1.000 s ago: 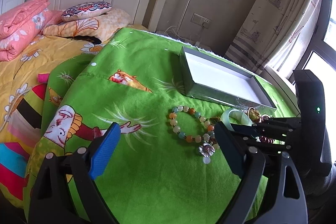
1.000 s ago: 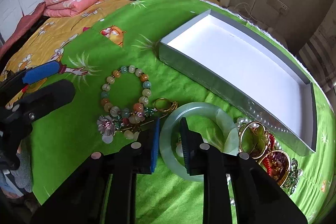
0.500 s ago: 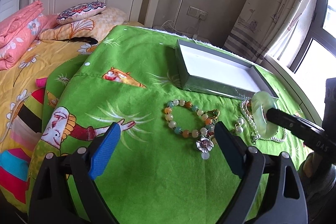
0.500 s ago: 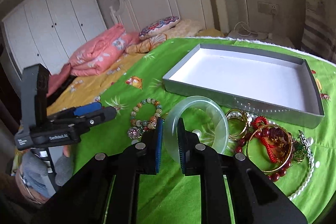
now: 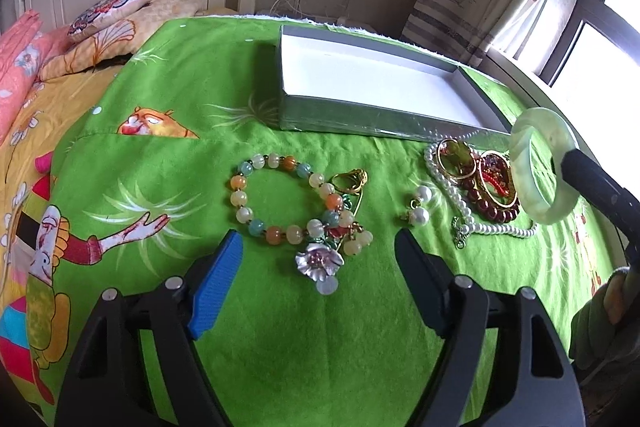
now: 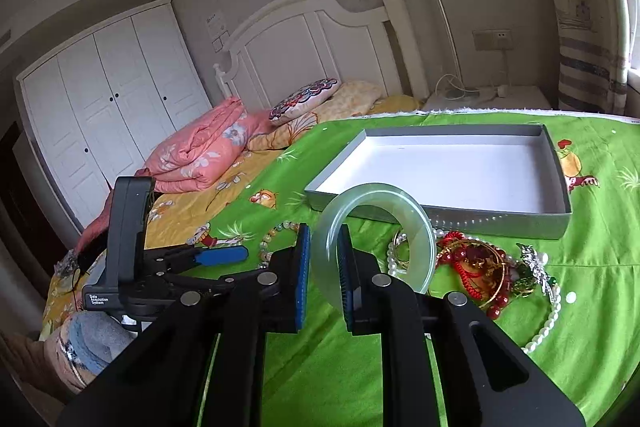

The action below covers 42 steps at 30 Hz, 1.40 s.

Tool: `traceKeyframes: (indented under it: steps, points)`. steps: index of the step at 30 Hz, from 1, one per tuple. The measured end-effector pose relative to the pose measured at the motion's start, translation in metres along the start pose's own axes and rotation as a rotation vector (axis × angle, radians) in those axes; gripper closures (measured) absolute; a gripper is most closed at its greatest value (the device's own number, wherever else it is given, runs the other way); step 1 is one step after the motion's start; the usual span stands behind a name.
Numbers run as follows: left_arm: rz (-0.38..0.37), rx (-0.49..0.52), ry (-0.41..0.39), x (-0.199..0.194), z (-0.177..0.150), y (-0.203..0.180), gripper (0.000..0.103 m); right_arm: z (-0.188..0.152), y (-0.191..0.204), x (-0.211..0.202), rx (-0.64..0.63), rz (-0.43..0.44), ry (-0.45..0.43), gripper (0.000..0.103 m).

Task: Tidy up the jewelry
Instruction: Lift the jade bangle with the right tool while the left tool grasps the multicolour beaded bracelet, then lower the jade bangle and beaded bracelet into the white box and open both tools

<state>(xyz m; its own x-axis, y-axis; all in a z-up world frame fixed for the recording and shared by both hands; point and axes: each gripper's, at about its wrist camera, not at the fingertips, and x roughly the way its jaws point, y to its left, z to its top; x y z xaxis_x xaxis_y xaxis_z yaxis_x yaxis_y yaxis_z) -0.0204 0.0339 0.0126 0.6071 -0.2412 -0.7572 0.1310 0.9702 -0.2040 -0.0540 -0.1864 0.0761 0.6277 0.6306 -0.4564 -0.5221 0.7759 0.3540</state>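
My right gripper (image 6: 324, 259) is shut on a pale green jade bangle (image 6: 376, 193) and holds it upright in the air, in front of the grey box (image 6: 480, 223). The left wrist view shows the bangle (image 5: 522, 171) at the far right, above a pile of pearls, red beads and gold bangles (image 5: 480, 179). My left gripper (image 5: 320, 259) hovers over the multicoloured bead bracelet (image 5: 244, 214). Its jaws are closing. The bracelet's flower charm (image 5: 319, 259) lies between the fingertips, and neither pad touches it.
The box (image 5: 360, 119) has a white inside with nothing in it and sits on a green cartoon bedspread (image 5: 320, 347). A gold ring (image 5: 352, 181) and pearl earrings (image 5: 420, 205) lie between bracelet and pile. Pillows, a pink quilt and the headboard are at the far left.
The right gripper lifted the jade bangle off the bedspread and raised it towards the box. The left gripper moved closer to the bead bracelet and its jaws narrowed.
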Motion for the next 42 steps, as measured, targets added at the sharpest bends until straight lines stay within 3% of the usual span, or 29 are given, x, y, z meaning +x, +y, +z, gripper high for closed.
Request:
traceKeyframes:
  steps: [3, 5, 6, 7, 9, 11, 20, 30, 37, 42]
  points:
    - [0.024, 0.004, 0.011, 0.008, 0.007, 0.0, 0.036, -0.001, -0.001, -0.003, 0.007, 0.0, -0.01, 0.088]
    - [0.03, 0.024, 0.021, 0.012, 0.013, -0.001, 0.06, -0.001, -0.001, -0.005, 0.004, -0.004, -0.014, 0.088]
    - [0.017, 0.032, 0.026, 0.013, 0.015, -0.002, 0.066, -0.001, 0.0, -0.005, 0.001, -0.004, -0.016, 0.088]
    - [-0.012, 0.037, 0.032, 0.014, 0.016, -0.002, 0.078, -0.002, 0.002, -0.005, -0.001, -0.004, -0.016, 0.088]
    - [-0.021, 0.046, 0.025, 0.013, 0.018, -0.002, 0.081, -0.002, 0.002, -0.008, -0.002, -0.002, -0.018, 0.088]
    - [-0.03, 0.05, -0.009, 0.007, 0.019, -0.003, 0.094, -0.002, 0.003, -0.009, -0.006, -0.004, -0.02, 0.088]
    - [-0.118, 0.045, -0.071, -0.021, 0.029, -0.01, 0.094, -0.002, 0.001, -0.012, -0.004, -0.004, -0.034, 0.088]
    - [-0.165, 0.068, -0.115, -0.046, 0.036, -0.029, 0.094, 0.002, 0.0, -0.017, -0.008, -0.004, -0.053, 0.088]
    - [-0.173, 0.096, -0.138, -0.049, 0.051, -0.048, 0.094, 0.004, -0.002, -0.018, -0.007, -0.017, -0.064, 0.088]
    - [-0.185, 0.088, -0.137, -0.038, 0.077, -0.056, 0.094, 0.014, -0.01, -0.01, -0.015, -0.074, -0.064, 0.088]
